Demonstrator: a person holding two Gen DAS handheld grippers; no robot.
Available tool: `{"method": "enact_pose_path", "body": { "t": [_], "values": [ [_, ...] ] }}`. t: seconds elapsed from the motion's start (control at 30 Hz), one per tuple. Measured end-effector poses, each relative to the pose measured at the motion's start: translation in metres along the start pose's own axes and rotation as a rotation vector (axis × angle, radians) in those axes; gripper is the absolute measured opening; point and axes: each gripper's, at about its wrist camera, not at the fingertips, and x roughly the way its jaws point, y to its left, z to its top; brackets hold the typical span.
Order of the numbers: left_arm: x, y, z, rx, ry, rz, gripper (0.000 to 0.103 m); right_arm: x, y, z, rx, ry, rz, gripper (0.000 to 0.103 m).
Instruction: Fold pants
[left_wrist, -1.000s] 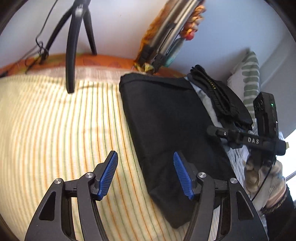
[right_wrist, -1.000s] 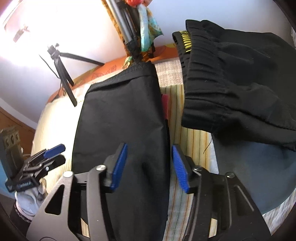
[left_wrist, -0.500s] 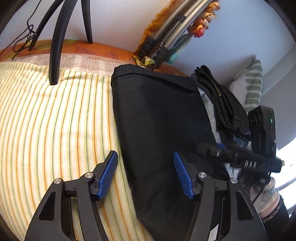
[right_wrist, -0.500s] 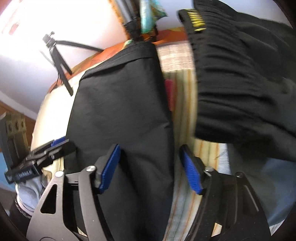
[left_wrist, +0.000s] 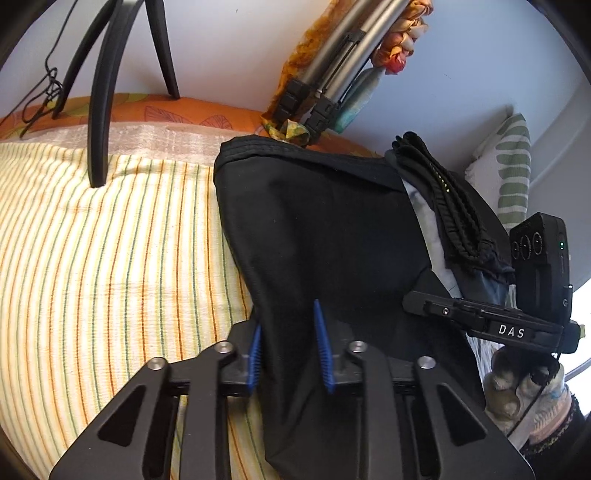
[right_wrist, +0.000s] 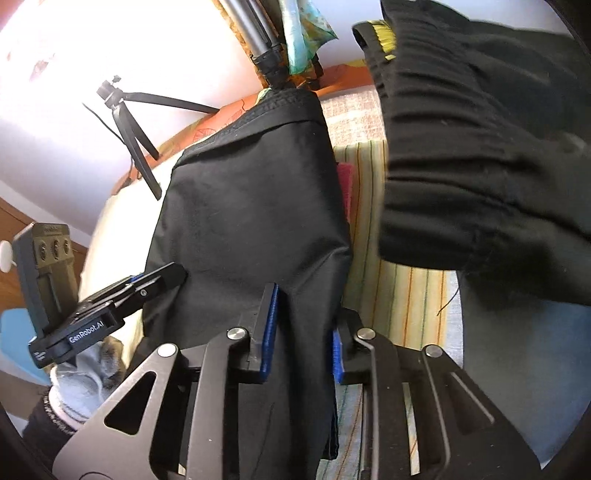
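Observation:
Folded black pants (left_wrist: 317, 229) lie on a striped sheet (left_wrist: 110, 258), long side running away from me; they also show in the right wrist view (right_wrist: 251, 206). My left gripper (left_wrist: 288, 347) is shut on the near left edge of the pants, blue pads pinching the cloth. My right gripper (right_wrist: 303, 332) is shut on the near right edge of the same pants. Each gripper shows in the other's view: the right one (left_wrist: 480, 314) at the pants' right side, the left one (right_wrist: 122, 299) at their left side.
A pile of other black clothes (right_wrist: 480, 147) with a yellow-marked waistband lies right of the pants, over grey cloth (right_wrist: 517, 350). Tripod legs (left_wrist: 107, 92) stand on the sheet at the back left, another tripod (left_wrist: 332, 74) behind the pants. A striped pillow (left_wrist: 513, 166) is far right.
Both grippers moved forward over the near end of the pants and closed on the cloth; a second ago both were open.

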Motion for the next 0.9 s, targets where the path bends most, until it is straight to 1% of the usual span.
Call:
{"method": "enact_pose_path", "body": {
  "t": [0.07, 0.1, 0.2, 0.33, 0.43, 0.5, 0.63, 0.7, 0.8, 0.87, 0.9],
  "values": [
    [-0.005, -0.005, 0.000, 0.026, -0.016, 0.014, 0.015, -0.005, 0.008, -0.001, -0.010, -0.016, -0.018, 0.016],
    [-0.008, -0.008, 0.000, 0.040, -0.025, 0.018, 0.011, -0.010, 0.011, 0.000, -0.011, -0.029, -0.013, 0.014],
    [-0.017, -0.016, 0.001, 0.074, -0.042, 0.029, 0.007, -0.021, 0.016, -0.002, -0.011, -0.049, 0.004, 0.011],
    [-0.029, -0.020, 0.001, 0.092, -0.051, 0.027, 0.007, -0.034, 0.023, -0.006, -0.026, -0.065, 0.004, 0.011],
    [-0.041, -0.019, 0.001, 0.078, -0.055, 0.010, 0.007, -0.052, 0.026, -0.014, -0.008, -0.079, 0.042, 0.010],
    [-0.050, -0.023, 0.000, 0.089, -0.061, -0.004, 0.007, -0.065, 0.028, -0.018, -0.014, -0.091, 0.060, 0.006],
    [-0.062, -0.038, -0.001, 0.157, -0.076, 0.008, 0.007, -0.088, 0.043, -0.025, -0.034, -0.123, 0.089, 0.006],
    [-0.064, -0.042, -0.001, 0.177, -0.076, 0.007, 0.007, -0.094, 0.044, -0.028, -0.048, -0.129, 0.071, 0.006],
    [-0.057, -0.039, -0.006, 0.180, -0.049, 0.019, 0.007, -0.086, 0.035, -0.029, -0.029, -0.101, 0.067, 0.006],
    [-0.048, -0.035, -0.009, 0.181, -0.027, 0.040, 0.007, -0.075, 0.027, -0.031, -0.018, -0.083, 0.055, 0.012],
    [-0.043, -0.031, -0.009, 0.174, -0.014, 0.053, 0.007, -0.068, 0.023, -0.033, -0.016, -0.072, 0.039, 0.013]
  ]
}}
